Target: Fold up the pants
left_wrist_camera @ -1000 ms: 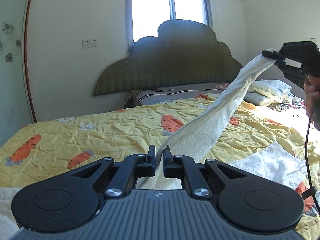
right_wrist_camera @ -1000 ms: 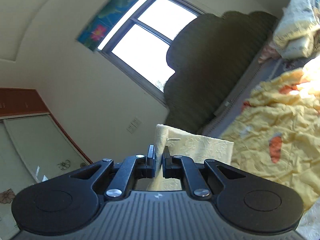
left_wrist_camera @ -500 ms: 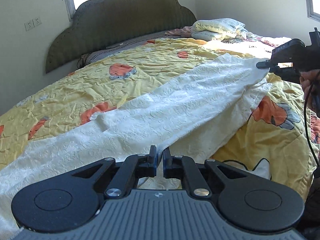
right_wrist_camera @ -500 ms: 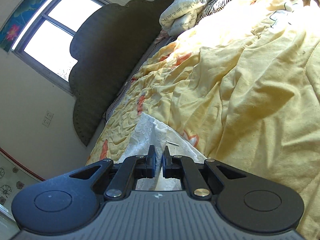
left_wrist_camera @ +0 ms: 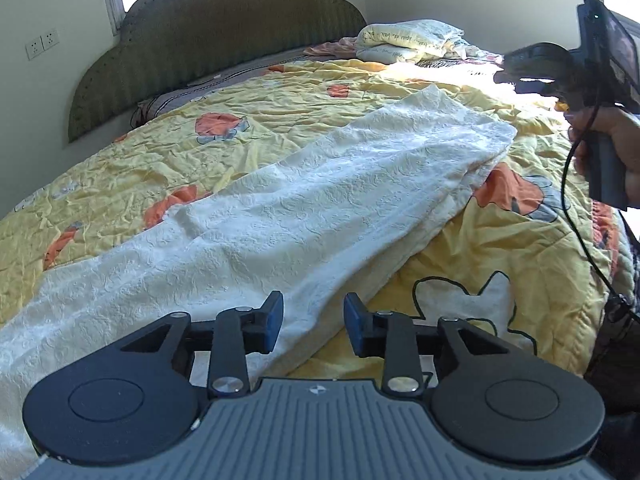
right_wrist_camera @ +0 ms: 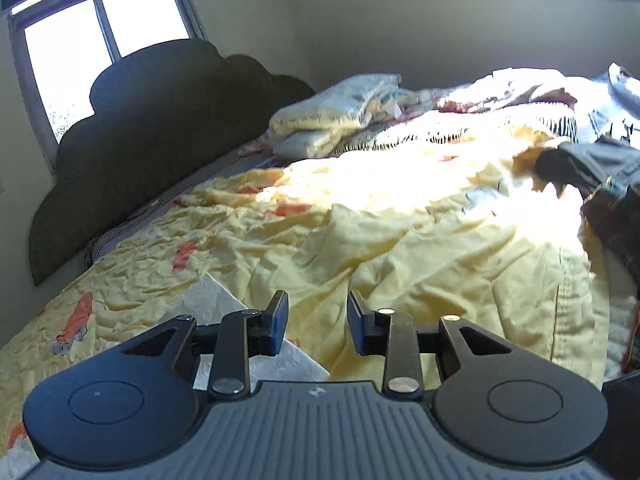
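The left claw is held low over the near edge of the bed, its fingers spread wide with nothing between them; the white pants are seen lying just beyond and beneath the gap. The right claw is likewise held wide apart and empty above the yellow quilt, and only a corner of the pants is visible beside its left finger. In the left wrist view the right claw is seen at the far right, gripped by a hand and raised clear of the far end of the pants; its jaws are too dark and small there to be judged. The pants are laid flat and lengthwise across the quilt, one leg stacked roughly on the other, with the lower layer showing along the right edge. The near left end of the garment is cut off by the frame and by the claw body. Folded bedding is seen by the headboard, and dark clothing at the right edge of the right wrist view is hard to identify in the glare. Half a second earlier both claws were pinched on the fabric; the pants have since been released by both.
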`<state>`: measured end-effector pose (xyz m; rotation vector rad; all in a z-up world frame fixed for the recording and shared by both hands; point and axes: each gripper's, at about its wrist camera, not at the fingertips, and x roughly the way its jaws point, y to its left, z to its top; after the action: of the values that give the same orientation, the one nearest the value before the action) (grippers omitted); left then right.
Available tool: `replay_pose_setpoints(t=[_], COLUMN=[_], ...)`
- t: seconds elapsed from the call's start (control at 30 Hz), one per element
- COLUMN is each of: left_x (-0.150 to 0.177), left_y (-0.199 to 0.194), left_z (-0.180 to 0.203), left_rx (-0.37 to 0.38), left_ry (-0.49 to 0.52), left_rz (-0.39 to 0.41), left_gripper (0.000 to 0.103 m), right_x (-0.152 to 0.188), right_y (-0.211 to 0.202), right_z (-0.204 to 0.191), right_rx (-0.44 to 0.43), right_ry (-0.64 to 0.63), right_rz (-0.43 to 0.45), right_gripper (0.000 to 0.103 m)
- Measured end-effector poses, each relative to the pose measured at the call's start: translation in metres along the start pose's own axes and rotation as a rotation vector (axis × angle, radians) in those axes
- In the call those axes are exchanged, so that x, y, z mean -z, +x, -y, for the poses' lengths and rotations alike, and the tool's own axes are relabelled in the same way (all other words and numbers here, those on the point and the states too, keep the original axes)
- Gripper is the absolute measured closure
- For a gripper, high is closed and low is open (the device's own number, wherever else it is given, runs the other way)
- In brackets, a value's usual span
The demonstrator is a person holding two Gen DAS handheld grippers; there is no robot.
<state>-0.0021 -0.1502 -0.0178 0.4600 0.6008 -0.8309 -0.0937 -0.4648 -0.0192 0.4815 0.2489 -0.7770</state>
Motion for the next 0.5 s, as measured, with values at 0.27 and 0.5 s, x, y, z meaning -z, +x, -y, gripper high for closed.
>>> replay_pose_setpoints(t=[0.27,0.5], left_x=[0.012,0.050], left_y=[-0.038,-0.037], left_z=[-0.051,-0.110], left_rx=[-0.223,-0.270], left_ry=[-0.146,-0.315], left_rz=[0.057,-0.110], left_gripper=[0.049,0.047], right_x=[0.060,0.088], right_y=[0.035,-0.003], right_z=[-0.149,-0.189], right_rx=[-0.572,-0.464], right_ry=[-0.479,-0.740], right_rz=[-0.466,-0.306], right_gripper=[0.057,0.043])
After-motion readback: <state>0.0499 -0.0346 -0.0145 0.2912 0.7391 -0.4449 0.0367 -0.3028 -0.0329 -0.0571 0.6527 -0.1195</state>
